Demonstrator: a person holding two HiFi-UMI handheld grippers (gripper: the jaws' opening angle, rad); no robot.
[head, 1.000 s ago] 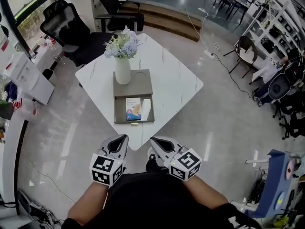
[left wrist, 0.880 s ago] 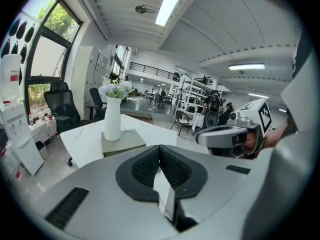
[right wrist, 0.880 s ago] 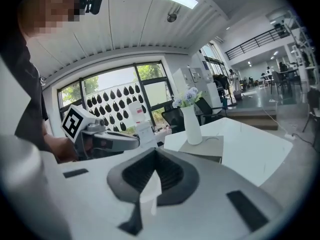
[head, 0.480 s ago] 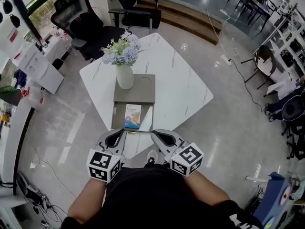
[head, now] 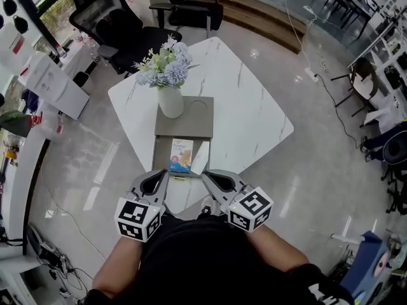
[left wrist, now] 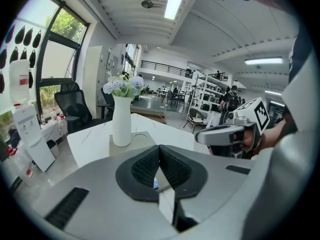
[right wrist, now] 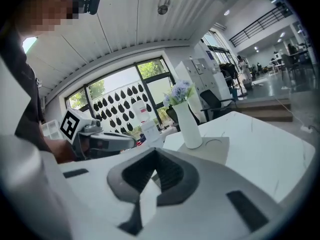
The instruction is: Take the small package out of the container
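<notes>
The small package (head: 182, 155), blue and orange, lies flat in the open near half of a grey container (head: 159, 159) on the white table (head: 248, 116). A white card (head: 199, 158) lies beside it on the right. My left gripper (head: 158, 178) and right gripper (head: 210, 176) hover side by side at the table's near corner, just short of the container. Both are shut with nothing between the jaws. In the left gripper view the pads (left wrist: 148, 165) meet, and the right gripper (left wrist: 227, 133) shows beside them. In the right gripper view the pads (right wrist: 169, 172) also meet.
A white vase (head: 170, 100) of flowers stands on the container's covered far half (head: 194, 116). Black office chairs (head: 117, 27) stand beyond the table. White cabinets (head: 48, 84) line the left side. Polished floor surrounds the table.
The table and container have drawn nearer in the head view. Both grippers now sit at the table's near corner, still shut and empty.
</notes>
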